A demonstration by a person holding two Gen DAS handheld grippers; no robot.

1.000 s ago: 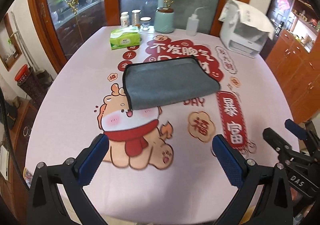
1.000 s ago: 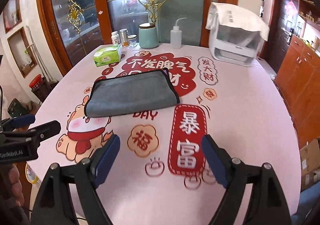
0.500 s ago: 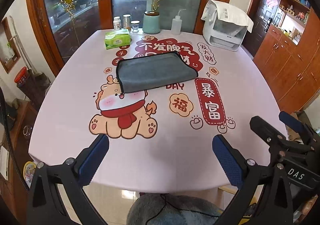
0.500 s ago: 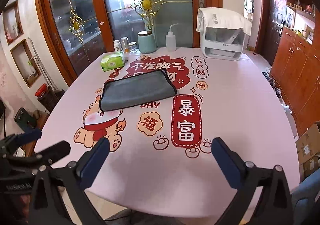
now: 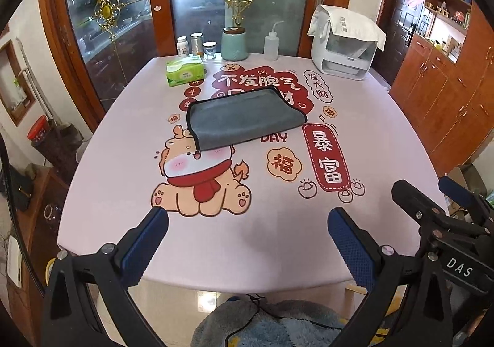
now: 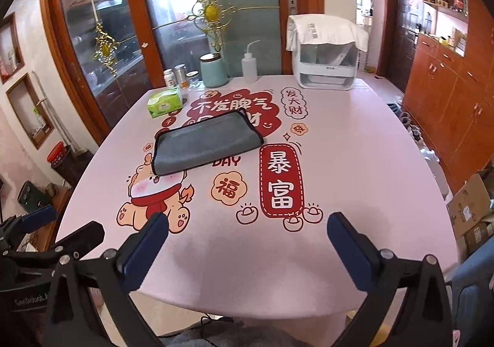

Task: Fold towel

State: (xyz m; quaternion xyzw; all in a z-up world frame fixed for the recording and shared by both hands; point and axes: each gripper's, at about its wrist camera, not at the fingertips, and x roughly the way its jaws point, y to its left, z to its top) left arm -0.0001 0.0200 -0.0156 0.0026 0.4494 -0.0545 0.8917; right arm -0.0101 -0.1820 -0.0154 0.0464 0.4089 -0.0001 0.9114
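Pink printed tablecloth [image 5: 386, 137] is seen covering one rounded table, where one grey towel [image 5: 244, 118], folded flat with black-stitched edging, is laid mid-table, well apart from both tongs. Left gripper [image 5: 247, 242] and right gripper [image 6: 247, 242] are held wide, empty. Cardboard boxes [image 6: 472, 211] are shown only by the right view.

Tablecloth [image 5: 386, 137] print: "不发脾气" on red cloud, "发大财" in oval, "暴富" on red banner, "福" on flower badge, "DAY" beside grey towel [image 5: 244, 120]. Right gripper [image 5: 432, 195] body reads "DAS". Left gripper [image 6: 64, 223] label partly legible, "GenRobot".
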